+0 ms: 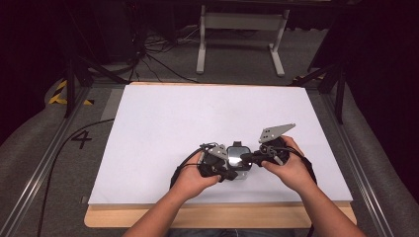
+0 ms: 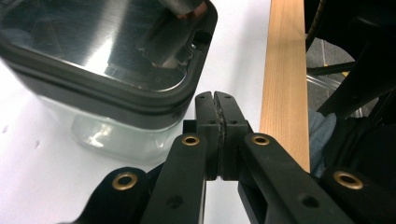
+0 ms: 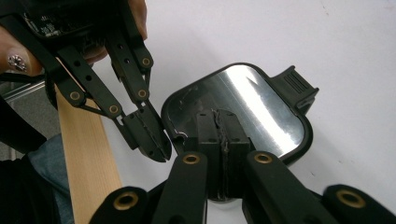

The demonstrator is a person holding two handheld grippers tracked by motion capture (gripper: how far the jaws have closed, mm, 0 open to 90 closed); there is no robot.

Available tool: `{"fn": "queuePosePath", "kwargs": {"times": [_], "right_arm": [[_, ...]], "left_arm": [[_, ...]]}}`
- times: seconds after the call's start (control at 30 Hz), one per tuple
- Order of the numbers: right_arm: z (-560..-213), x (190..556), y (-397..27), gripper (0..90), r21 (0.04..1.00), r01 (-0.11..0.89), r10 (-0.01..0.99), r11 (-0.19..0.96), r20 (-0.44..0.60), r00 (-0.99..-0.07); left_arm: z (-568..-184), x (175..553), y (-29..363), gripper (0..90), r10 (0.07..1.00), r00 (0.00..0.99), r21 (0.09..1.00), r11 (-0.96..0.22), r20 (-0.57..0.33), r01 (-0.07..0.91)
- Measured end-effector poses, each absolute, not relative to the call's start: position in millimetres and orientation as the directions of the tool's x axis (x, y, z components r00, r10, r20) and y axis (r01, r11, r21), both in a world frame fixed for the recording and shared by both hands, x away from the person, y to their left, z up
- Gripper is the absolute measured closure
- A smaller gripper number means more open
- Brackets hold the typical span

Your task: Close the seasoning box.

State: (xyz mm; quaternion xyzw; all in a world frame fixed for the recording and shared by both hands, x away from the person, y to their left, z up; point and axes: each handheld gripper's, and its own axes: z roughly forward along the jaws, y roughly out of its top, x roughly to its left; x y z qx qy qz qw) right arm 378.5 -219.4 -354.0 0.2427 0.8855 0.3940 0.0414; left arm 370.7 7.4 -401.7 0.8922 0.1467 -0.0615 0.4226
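Both tongs, left tongs [image 2: 216,100] and right tongs [image 3: 222,122], are pressed together empty beside the container [image 1: 239,162]; its shiny lid [image 3: 243,105] looks slick, so I'd grab the tab [image 3: 295,86].

You're in a lab: dark curtains [image 1: 29,49] all round, cables [image 1: 153,47] loose on grey carpet [image 1: 237,49], a white stand [image 1: 241,29] behind, and a white table [image 1: 163,123] in metal rails [image 1: 44,163] (hazard tape [image 1: 59,94] too).
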Motion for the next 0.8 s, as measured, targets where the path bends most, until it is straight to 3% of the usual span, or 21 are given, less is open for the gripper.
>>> {"fn": "queuePosePath", "kwargs": {"times": [0.23, 0.43, 0.8], "right_arm": [[-341, 378, -220, 83.9, 0.752, 0.374, 0.456, 0.543, 0.111, -0.883], [-323, 379, -235, 74.2, 0.798, 0.363, 0.489, 0.481, 0.099, -0.866], [-319, 388, -274, 66.6, 0.829, 0.404, 0.576, 0.386, 0.126, -0.808]], "left_arm": [[-388, 366, 26, 85.9, 0.241, 0.944, 0.768, -0.552, -0.225, 0.325], [-374, 363, 59, 81.2, 0.322, 0.922, 0.798, -0.486, -0.215, 0.356], [-363, 366, 121, 80.0, 0.508, 0.838, 0.817, -0.387, -0.198, 0.427]]}}
